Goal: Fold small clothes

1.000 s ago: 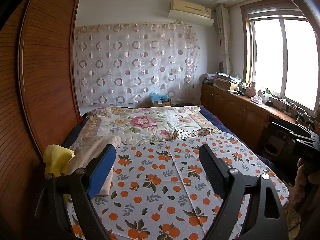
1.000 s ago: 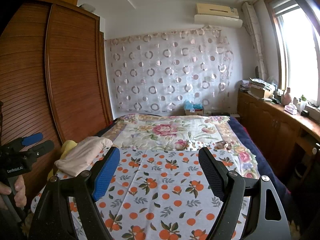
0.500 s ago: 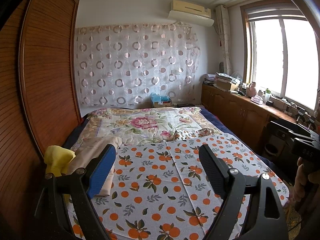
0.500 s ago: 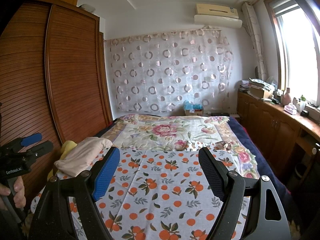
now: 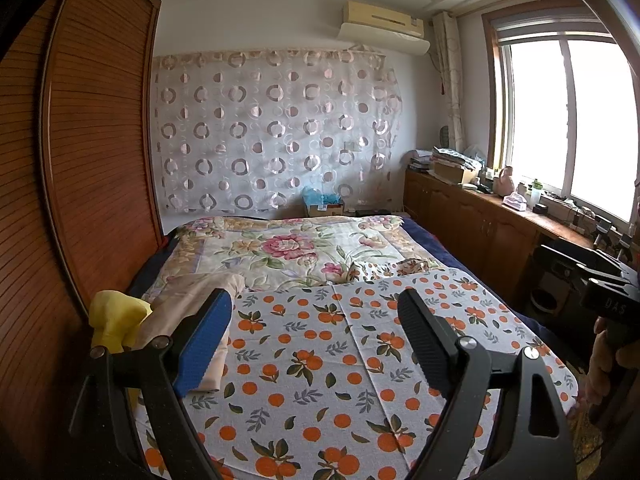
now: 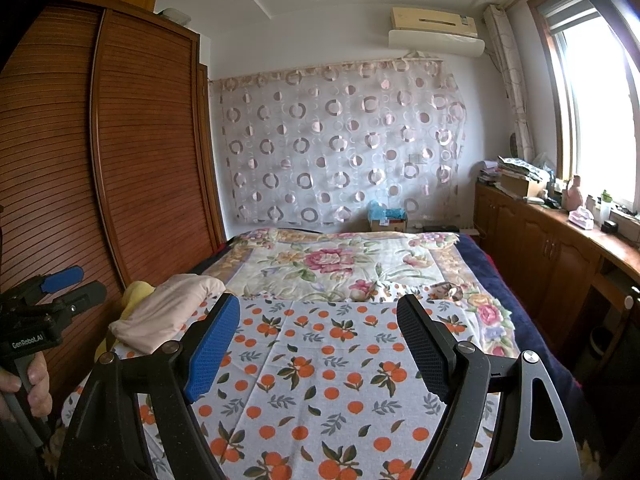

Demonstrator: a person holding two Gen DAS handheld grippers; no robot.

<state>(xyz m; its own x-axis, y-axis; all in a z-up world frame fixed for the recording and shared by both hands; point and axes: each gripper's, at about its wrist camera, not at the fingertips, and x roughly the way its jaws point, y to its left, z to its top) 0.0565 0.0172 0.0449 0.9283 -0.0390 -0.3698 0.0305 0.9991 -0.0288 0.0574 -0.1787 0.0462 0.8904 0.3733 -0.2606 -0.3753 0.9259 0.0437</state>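
Folding is not yet begun: left gripper [image 5: 316, 340] and right gripper [image 6: 318, 344] hover spread and empty above the orange-print cloth [image 6: 340, 364], so next comes reaching the beige garment [image 6: 168, 312] at its left edge.

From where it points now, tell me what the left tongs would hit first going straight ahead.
Probably the orange-print sheet on the bed: the open left tongs aim over it with nothing between. The beige garment lies just off to their left. Depth is unclear, so the floral quilt beyond is possible.
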